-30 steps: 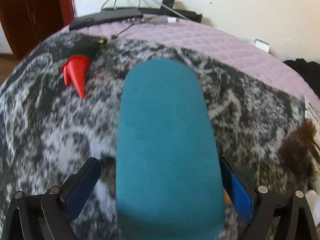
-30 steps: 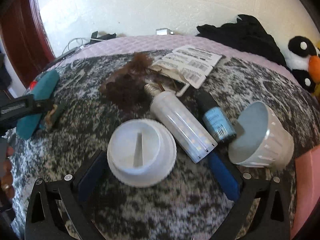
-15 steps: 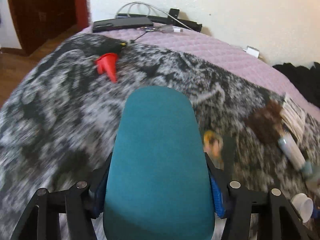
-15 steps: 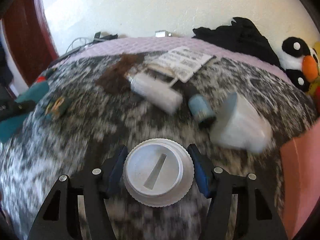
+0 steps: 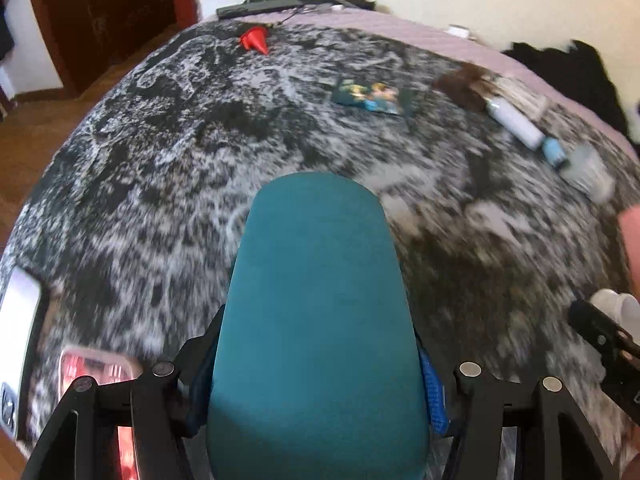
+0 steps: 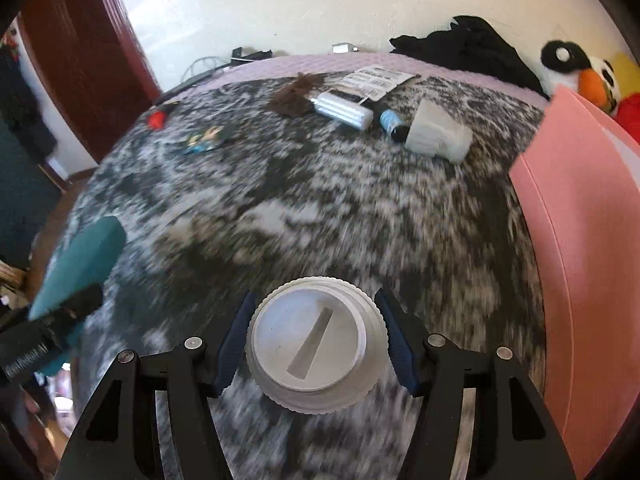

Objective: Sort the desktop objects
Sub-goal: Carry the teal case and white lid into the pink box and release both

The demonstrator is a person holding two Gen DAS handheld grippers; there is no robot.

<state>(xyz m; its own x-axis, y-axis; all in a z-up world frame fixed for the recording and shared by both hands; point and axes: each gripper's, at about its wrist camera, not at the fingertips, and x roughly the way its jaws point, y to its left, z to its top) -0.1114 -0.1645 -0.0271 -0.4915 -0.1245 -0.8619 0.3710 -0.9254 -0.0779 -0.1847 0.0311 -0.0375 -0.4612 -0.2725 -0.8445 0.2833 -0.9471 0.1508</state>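
My left gripper [image 5: 316, 384] is shut on a teal oval case [image 5: 316, 320], held above the black-and-white blanket [image 5: 180, 152]; the same case [image 6: 80, 256] shows at the left of the right wrist view. My right gripper [image 6: 316, 340] is shut on a round white lid [image 6: 316, 342] with a slot in its top, lifted off the blanket. Farther back lie a white tube lamp [image 6: 344, 110], a small blue bottle [image 6: 390, 122], a white ribbed cup [image 6: 438, 134] on its side, a brown fluffy tuft [image 6: 294, 96], a picture card [image 5: 370, 96] and a red cone [image 5: 254, 38].
A pink box [image 6: 584, 240] stands at the right edge of the blanket. Black cloth [image 6: 468, 48] and a penguin plush [image 6: 576, 68] rest by the wall. Cables and a black bar [image 5: 260, 6] sit at the far end. A phone [image 5: 16, 320] and a red packet [image 5: 96, 364] are near left.
Both grippers closed on their objects and pulled back toward me, lifting the teal case and the white lid away from the other items.
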